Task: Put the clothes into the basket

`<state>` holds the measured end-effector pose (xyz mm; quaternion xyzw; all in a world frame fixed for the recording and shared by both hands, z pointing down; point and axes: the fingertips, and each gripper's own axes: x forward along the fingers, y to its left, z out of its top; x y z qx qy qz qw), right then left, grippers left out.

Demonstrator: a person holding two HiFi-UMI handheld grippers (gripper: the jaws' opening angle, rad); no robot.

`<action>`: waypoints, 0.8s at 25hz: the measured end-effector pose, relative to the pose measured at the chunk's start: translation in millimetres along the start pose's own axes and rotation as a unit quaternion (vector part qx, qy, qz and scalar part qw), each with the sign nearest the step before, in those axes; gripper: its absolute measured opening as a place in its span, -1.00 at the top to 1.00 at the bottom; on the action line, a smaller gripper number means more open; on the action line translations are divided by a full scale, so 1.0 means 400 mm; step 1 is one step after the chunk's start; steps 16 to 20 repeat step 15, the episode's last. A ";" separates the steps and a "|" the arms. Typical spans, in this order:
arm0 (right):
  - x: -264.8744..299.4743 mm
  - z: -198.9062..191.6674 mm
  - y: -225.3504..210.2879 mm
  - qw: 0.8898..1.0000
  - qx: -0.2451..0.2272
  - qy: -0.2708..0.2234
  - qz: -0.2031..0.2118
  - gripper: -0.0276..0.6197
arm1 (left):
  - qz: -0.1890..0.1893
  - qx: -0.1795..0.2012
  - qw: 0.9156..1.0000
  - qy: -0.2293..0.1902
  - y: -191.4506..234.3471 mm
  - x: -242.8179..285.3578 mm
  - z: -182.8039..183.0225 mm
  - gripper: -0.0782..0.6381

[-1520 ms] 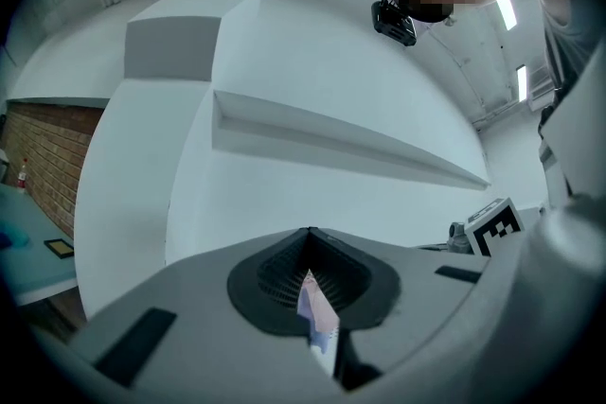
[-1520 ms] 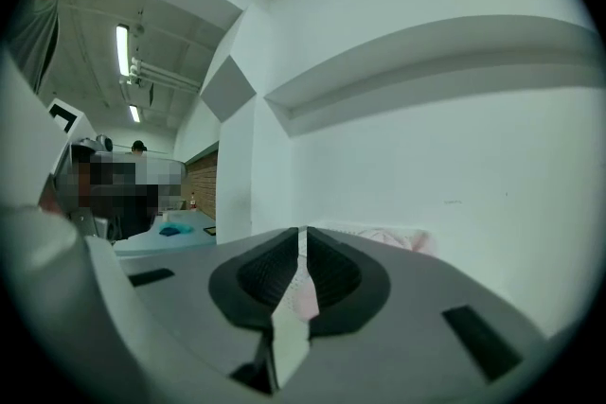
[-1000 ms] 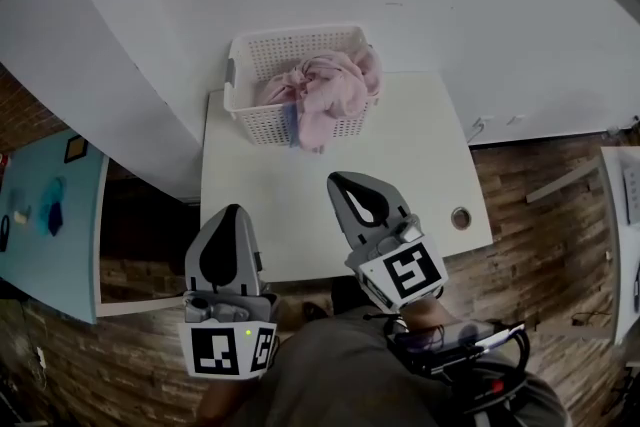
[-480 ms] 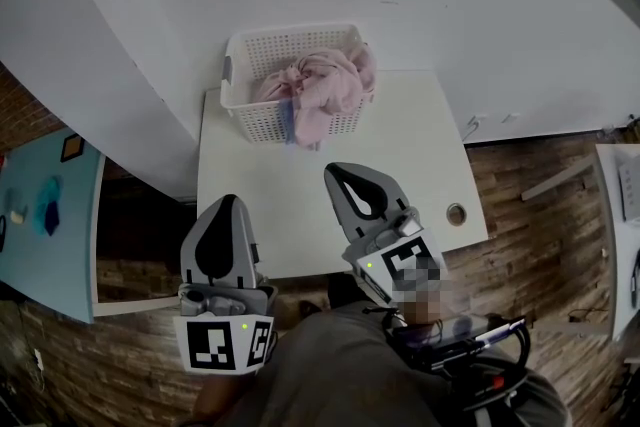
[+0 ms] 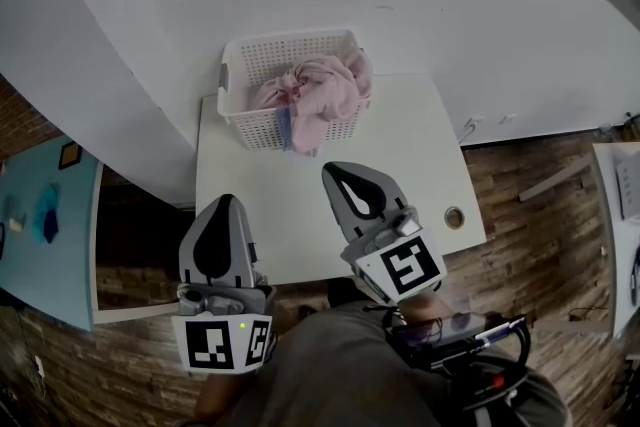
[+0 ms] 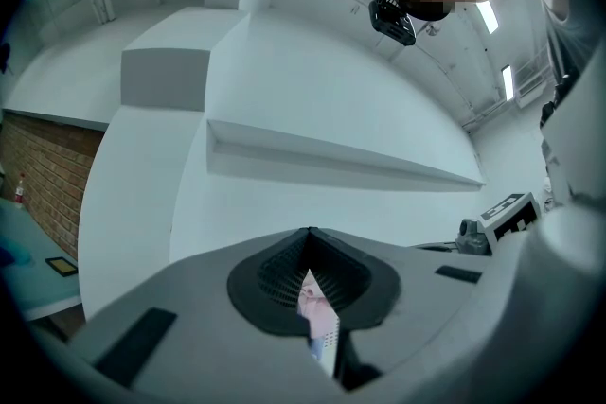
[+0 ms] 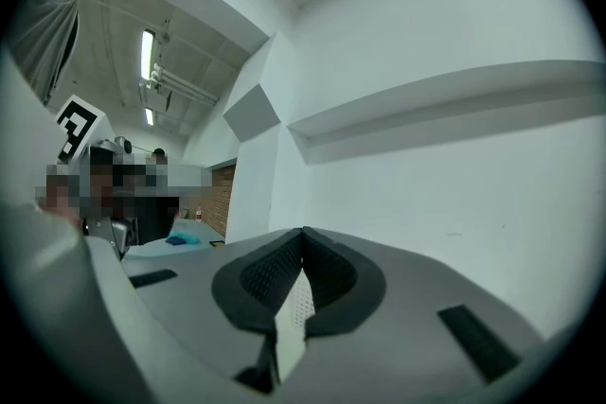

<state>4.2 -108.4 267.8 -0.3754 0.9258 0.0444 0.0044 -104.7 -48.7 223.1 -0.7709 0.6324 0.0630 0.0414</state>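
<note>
A white lattice basket [image 5: 262, 81] stands at the far edge of the white table [image 5: 410, 165], against the wall. A bundle of pink clothes [image 5: 318, 91] lies in it, and one fold hangs over its front wall. My left gripper [image 5: 227, 200] hovers over the table's near left edge, shut and empty. My right gripper [image 5: 333, 169] hangs over the middle of the table, also shut with nothing in it. Both point toward the basket and stay well short of it. Between the closed jaws, the left gripper view shows a sliver of pink cloth [image 6: 313, 303] and the right gripper view a sliver of the lattice [image 7: 296, 306].
A round cable hole [image 5: 454, 216] sits near the table's right front corner. A teal surface [image 5: 45, 245] with small items lies to the left, past a dark gap. White walls rise behind the basket, and a brick-patterned floor [image 5: 540, 225] lies to the right.
</note>
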 end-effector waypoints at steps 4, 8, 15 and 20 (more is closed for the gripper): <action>0.007 0.001 -0.008 1.000 -0.001 0.001 -0.001 0.89 | -0.001 -0.003 1.000 -0.002 0.003 0.010 -0.001 0.76; 0.012 0.002 -0.014 1.000 -0.002 0.003 -0.001 0.89 | 0.000 -0.005 1.000 -0.002 0.005 0.018 -0.001 0.76; 0.028 0.008 -0.026 1.000 -0.003 -0.005 0.002 0.89 | 0.002 -0.007 1.000 -0.006 0.009 0.037 -0.005 0.76; 0.028 0.008 -0.026 1.000 -0.003 -0.005 0.002 0.89 | 0.002 -0.007 1.000 -0.006 0.009 0.037 -0.005 0.76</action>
